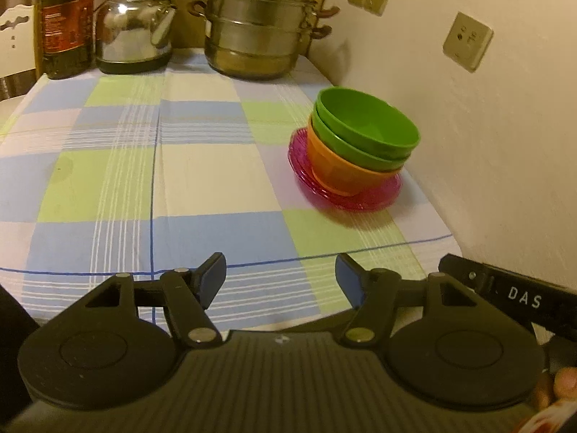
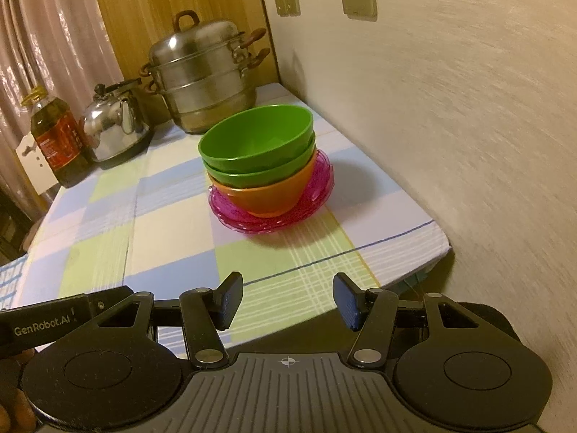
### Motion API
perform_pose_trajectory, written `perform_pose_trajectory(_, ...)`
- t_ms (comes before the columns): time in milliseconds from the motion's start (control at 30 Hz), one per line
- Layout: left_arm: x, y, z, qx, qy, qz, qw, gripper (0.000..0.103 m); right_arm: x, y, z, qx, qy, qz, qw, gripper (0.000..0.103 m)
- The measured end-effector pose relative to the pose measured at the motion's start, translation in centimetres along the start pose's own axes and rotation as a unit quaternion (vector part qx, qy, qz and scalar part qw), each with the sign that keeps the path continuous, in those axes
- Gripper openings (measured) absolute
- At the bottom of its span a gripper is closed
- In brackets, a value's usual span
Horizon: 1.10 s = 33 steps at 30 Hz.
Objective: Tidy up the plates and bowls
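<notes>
The left gripper [image 1: 280, 281] has its jaws standing apart with nothing between them; they hang over the near edge of the checked tablecloth [image 1: 202, 180] and touch nothing. The right gripper [image 2: 287, 301] is likewise parted and empty, above the near edge of the cloth.

The dishes form one stack: pink plates [image 1: 360, 200] at the bottom, an orange bowl [image 1: 342, 169] on them, and two green bowls [image 1: 364, 122] nested on top. All the bowls sit upright with their mouths facing up, so the stack's long axis runs straight up from the table. From the left gripper the stack lies at about one o'clock, close to the wall [image 1: 505, 162]. From the right gripper it lies at about eleven o'clock, near the middle of that view.

At the far end of the table, left to right, stand an oil bottle [image 1: 66, 25], a kettle [image 1: 135, 29] and a tiered steamer pot [image 1: 259, 25].

The left view shows the wide bare stretch of cloth at nine to twelve o'clock, and the right gripper's side bar at four o'clock. The right view shows the table's near right corner [image 2: 441, 243], the curtain [image 2: 47, 36] behind the bottle, and the pot lid's handle [image 2: 185, 20].
</notes>
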<state>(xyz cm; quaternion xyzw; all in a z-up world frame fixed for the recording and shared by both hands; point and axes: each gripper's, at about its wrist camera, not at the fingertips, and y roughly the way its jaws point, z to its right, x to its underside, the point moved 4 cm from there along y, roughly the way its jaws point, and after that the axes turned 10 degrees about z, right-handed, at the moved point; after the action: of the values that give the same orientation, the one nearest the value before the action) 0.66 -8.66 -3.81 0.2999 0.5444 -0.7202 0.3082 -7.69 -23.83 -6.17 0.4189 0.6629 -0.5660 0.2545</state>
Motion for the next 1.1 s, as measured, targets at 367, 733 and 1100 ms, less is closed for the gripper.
perform_pose_trajectory(367,0.27,-0.32,-0.18,-0.014,0.018,0.002,0.9997,0.066,0.22,-0.51,-0.54,-0.003,-0.010,0.005,1.000,0.056)
perform_pose_trajectory(733,0.32,-0.38,0.34,-0.016,0.033,0.010,0.9993,0.066,0.23,-0.51,-0.68,0.004,-0.026,0.010,1.000,0.056)
perform_pose_trajectory(1100,0.54,-0.24,0.58,-0.011,0.040,0.010,0.9991,0.066,0.51,-0.30,-0.52,0.005,-0.030,0.007,1.000,0.056)
